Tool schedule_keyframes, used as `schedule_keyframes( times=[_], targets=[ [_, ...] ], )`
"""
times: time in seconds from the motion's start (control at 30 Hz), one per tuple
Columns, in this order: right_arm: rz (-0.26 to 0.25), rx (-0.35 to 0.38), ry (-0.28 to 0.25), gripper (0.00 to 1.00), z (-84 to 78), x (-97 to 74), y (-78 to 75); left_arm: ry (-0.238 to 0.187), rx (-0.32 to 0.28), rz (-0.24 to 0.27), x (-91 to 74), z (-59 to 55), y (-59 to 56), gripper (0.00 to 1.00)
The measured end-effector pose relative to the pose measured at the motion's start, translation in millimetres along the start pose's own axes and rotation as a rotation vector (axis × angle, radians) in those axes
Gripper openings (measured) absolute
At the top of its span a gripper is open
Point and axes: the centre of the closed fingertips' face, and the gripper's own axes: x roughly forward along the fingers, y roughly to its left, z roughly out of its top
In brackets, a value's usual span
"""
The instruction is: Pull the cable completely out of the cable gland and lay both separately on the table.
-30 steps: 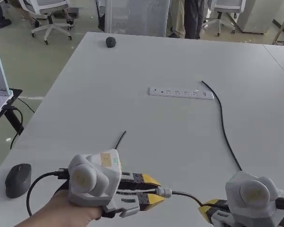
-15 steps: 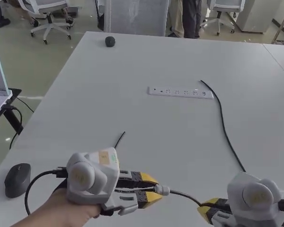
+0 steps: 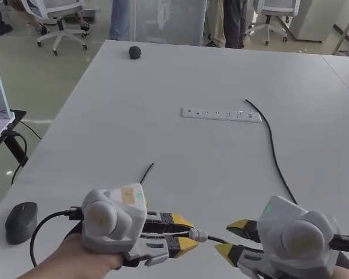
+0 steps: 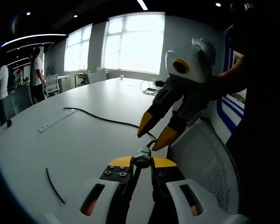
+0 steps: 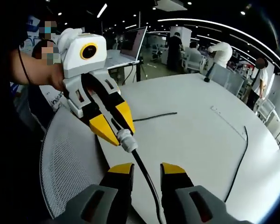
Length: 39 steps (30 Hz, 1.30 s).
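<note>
Table (image 3: 163,75), near edge: left gripper (image 4: 142,163) clamps cable gland (image 5: 126,139); cable (image 5: 143,171) not yet out (right gripper (image 3: 228,236), 2 jaws open, straddles it).

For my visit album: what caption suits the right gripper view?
Left hand-held gripper pinches a cable gland while the open right hand-held gripper straddles its black cable.
</note>
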Motion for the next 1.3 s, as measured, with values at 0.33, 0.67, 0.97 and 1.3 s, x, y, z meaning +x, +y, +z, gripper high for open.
schedule_keyframes(
  times=[0.33, 0.67, 0.97, 1.3],
  targets=[
    [0.028, -0.067, 0.020, 0.05, 4.7, 5.5, 7.6, -0.002, 0.003, -0.002, -0.9, 1.1, -0.8, 0.15],
    [0.015, -0.088, 0.025, 0.00, 2.0, 6.1, 7.3, -0.007, 0.006, -0.001, 0.6, 3.9, 0.6, 0.15],
    [0.008, -0.057, 0.035, 0.00, -3.7, 4.7, 0.1, -0.008, 0.011, 0.001, 0.2, 6.8, 3.8, 0.15],
    [-0.005, -0.013, 0.049, 0.00, -14.0, 4.3, -6.1, -0.012, 0.008, 0.006, -0.2, 7.0, 3.8, 0.15]
  ],
)
